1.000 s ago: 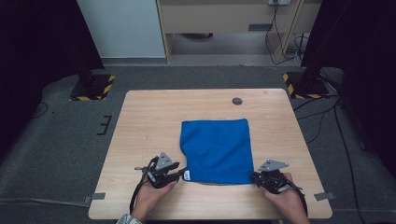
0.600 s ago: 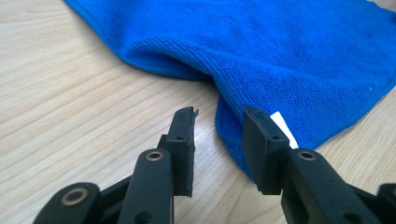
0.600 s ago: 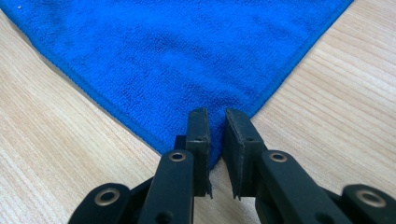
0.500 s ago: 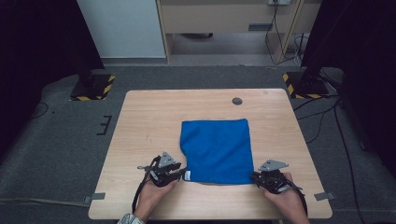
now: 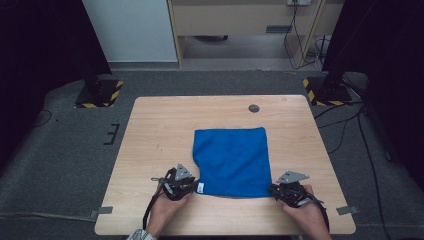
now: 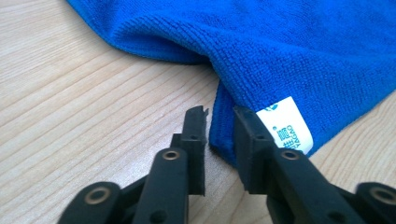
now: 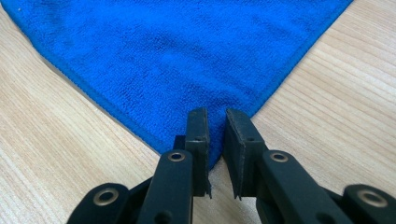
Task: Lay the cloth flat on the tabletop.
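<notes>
**Both grippers at the near corners of the blue cloth**

A blue cloth (image 5: pixel 232 161) lies flat on the wooden table (image 5: pixel 150 130), somewhat right of centre, its near edge close to the person's side. A small dark round disc (image 5: pixel 254 108) sits near the table's far edge, well apart from the cloth.

Left gripper (image 5: pixel 192 186): positioned at the cloth's near left corner, held in the person's left hand (image 5: pixel 165 210). In the left gripper view the jaws have just been closing, and the cloth's corner edge (image 6: pixel 219 135) stands up between them. A narrow gap shows beside the left jaw — the pads do not yet visibly press the fabric from both sides. The cloth is rucked into a fold just beyond the jaws, and a white label (image 6: pixel 286 125) sewn at the corner lies beside the right jaw.

Right gripper (image 5: pixel 274 190): positioned at the near right corner, held in the right hand (image 5: pixel 305 212). In the right gripper view the jaws stand close together with the cloth's pointed corner (image 7: pixel 215 140) running in between them — clenched on the corner tip, as far as can be seen. The rest of the cloth spreads flat and unwrinkled away from the jaws.

Both grippers rest low at table level.
</notes>
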### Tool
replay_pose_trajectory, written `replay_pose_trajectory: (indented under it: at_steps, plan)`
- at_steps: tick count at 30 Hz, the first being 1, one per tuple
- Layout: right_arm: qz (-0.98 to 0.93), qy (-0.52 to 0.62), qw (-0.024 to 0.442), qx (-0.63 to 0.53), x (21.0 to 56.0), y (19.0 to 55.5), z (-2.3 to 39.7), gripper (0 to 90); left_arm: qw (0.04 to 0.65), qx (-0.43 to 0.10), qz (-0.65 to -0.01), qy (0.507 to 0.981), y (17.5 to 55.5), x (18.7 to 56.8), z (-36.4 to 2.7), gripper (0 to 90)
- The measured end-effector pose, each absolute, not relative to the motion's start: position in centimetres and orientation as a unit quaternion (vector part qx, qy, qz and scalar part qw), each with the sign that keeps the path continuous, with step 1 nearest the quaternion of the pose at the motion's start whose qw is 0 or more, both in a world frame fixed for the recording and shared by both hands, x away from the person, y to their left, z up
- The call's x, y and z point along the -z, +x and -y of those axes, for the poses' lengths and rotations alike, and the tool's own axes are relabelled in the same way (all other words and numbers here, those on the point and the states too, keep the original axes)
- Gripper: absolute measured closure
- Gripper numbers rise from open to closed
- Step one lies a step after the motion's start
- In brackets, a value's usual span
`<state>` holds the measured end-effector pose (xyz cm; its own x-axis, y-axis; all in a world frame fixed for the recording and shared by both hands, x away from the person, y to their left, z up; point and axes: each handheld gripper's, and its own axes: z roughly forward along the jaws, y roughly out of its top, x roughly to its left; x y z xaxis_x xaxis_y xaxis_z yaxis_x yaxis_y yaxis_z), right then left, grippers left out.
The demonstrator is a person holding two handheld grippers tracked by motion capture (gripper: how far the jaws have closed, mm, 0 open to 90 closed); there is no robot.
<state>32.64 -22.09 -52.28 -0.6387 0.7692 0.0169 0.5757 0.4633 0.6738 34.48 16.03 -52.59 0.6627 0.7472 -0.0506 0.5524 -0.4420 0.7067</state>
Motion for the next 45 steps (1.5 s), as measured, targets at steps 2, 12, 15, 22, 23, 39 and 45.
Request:
replay_pose_trajectory:
  at_steps: [2, 12, 15, 22, 23, 39, 45]
  plan:
    - [-0.843, 0.399, 0.146, -0.331, 52.3, 32.7, 22.1, 79.8, 0.360, -0.131, -0.388, 0.838, 34.5, 52.6, -16.1, 79.2]
    - [-0.849, 0.389, 0.149, -0.325, 52.2, 32.6, 21.9, 83.9, 0.357, -0.131, -0.388, 0.839, 33.9, 51.6, -16.7, 89.0]
    - [-0.852, 0.384, 0.153, -0.322, 52.2, 32.6, 21.7, 86.1, 0.356, -0.137, -0.388, 0.839, 33.5, 51.2, -17.2, 89.1]
    - [-0.858, 0.372, 0.146, -0.323, 52.1, 32.4, 21.2, 87.2, 0.354, -0.136, -0.400, 0.834, 32.8, 50.6, -18.4, 89.0]
    - [-0.858, 0.371, 0.147, -0.324, 52.1, 32.4, 21.2, 87.2, 0.353, -0.137, -0.401, 0.834, 32.7, 50.5, -18.5, 88.9]
    - [-0.857, 0.375, 0.143, -0.325, 51.8, 32.3, 21.5, 88.2, 0.313, -0.141, -0.367, 0.864, 30.7, 50.8, -17.3, 88.3]
    - [-0.846, 0.390, 0.153, -0.329, 51.3, 32.1, 22.6, 88.4, 0.321, -0.123, -0.356, 0.869, 30.3, 50.9, -16.6, 88.5]
